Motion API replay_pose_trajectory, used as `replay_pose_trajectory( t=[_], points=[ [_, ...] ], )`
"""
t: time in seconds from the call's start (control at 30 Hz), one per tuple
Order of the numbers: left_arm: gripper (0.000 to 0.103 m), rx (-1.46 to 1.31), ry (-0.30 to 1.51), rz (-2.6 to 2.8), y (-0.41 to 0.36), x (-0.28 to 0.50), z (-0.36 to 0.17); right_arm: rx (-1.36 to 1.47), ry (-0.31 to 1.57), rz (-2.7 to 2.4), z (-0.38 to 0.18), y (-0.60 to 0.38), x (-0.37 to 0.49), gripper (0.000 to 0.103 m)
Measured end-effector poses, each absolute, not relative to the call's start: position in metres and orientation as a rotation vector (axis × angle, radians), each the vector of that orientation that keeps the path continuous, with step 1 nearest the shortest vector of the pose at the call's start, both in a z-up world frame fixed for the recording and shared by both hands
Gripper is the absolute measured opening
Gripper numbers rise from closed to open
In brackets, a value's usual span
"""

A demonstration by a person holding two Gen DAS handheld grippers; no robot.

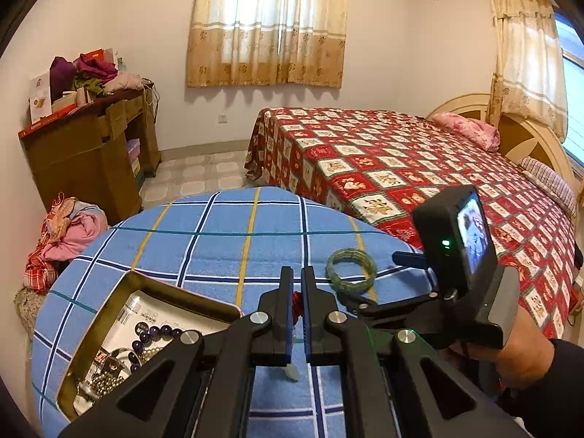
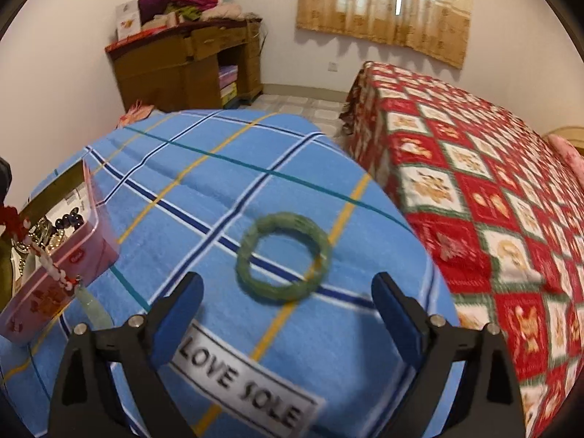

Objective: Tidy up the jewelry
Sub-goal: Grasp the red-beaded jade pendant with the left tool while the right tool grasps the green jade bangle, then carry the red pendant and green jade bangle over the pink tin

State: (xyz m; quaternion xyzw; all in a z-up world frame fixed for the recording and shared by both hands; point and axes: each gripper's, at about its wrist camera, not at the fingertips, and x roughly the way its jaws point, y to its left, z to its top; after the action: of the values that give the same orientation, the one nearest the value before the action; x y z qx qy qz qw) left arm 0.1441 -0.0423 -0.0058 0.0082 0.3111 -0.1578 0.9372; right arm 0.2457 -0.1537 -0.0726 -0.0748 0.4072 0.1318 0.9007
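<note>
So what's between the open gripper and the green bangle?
Nothing but bare blue checked cloth. The right wrist view shows the right gripper open just short of the bangle.

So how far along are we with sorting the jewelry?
Partway. Beaded pieces already lie in the pink box. The left tool is shut on a red-corded pendant, lifted beside the box. The green bangle remains on the cloth, ahead of the open right tool.
</note>
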Motion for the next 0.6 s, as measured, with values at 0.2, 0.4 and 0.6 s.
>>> replay_pose_trajectory(
  t=[0.2, 0.4, 0.6],
  points=[
    [0.003, 0.014, 0.630, -0.322, -0.038, 0.151, -0.002, -0.136, 0.885, 0.252, -0.080, -0.159, 0.263, 0.066],
    [0.003, -0.004, 0.606, -0.316, -0.030, 0.146, 0.010, -0.168, 0.881, 0.290, -0.078, -0.156, 0.251, 0.019],
    [0.003, -0.007, 0.566, -0.308, -0.021, 0.134, 0.030, -0.135, 0.822, 0.322, -0.061, -0.156, 0.225, 0.018]
  ],
)
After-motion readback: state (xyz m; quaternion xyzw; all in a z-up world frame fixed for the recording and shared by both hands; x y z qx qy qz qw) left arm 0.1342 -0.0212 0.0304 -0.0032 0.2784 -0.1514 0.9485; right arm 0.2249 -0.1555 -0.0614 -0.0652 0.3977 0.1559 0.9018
